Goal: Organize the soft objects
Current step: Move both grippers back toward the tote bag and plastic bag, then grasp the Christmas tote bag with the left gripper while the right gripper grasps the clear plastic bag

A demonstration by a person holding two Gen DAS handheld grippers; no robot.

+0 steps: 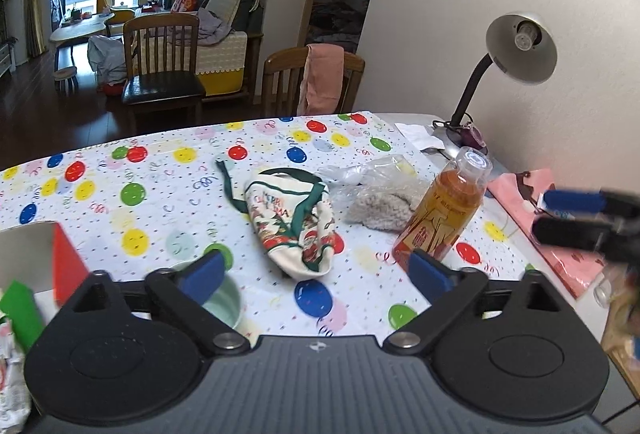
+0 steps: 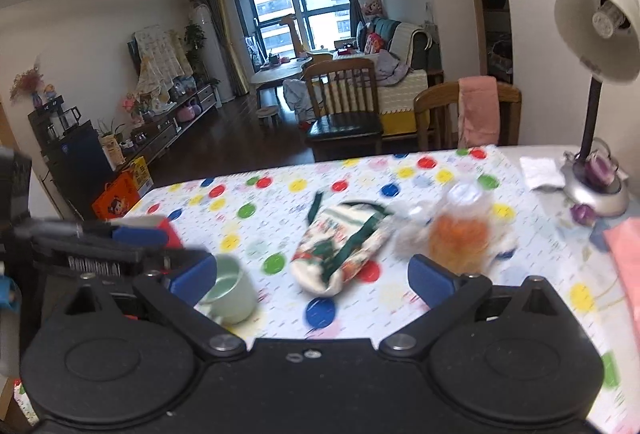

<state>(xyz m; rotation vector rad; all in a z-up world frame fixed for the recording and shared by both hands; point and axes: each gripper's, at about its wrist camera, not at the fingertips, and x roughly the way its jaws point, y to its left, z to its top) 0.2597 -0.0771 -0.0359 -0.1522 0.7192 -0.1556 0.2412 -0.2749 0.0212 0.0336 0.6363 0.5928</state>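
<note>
1. Left gripper (image 1: 314, 276), black with blue pads: jaws spread wide, nothing between the pads, nothing touched. It hangs above the near edge of the table with the balloon-print tablecloth (image 1: 132, 194), aimed at the Christmas-print sock.
2. Right gripper (image 2: 312, 280), same build: likewise spread wide and empty. Its picture is blurred. It too faces the sock.
3. Pale green ceramic mug (image 1: 226, 300): near-left of the sock, partly behind the left gripper's left pad. Hard item; judged outside the task.
4. White Christmas-print fabric sock with green trim (image 1: 294, 224): lies loose and crumpled at mid-table, straight ahead of both grippers, apart from every pad. A green cord trails from its far-left end.
5. Clear plastic bottle of orange drink (image 1: 444, 210): upright, right of the sock, just beyond the left gripper's right pad.
6. Clear plastic bag holding grey fuzzy material (image 1: 380, 204): behind-right of the sock, beside the bottle; contents not identifiable.
7. Pink flat item (image 1: 560, 230): far right of the sock, at the table edge.
8. White-shaded gooseneck desk lamp (image 1: 520, 46): far-right corner beyond the sock.
9. Progress, as judged: nothing appears gathered or sorted. The sock and the bagged material remain to be handled; the task looks near its start.
</note>
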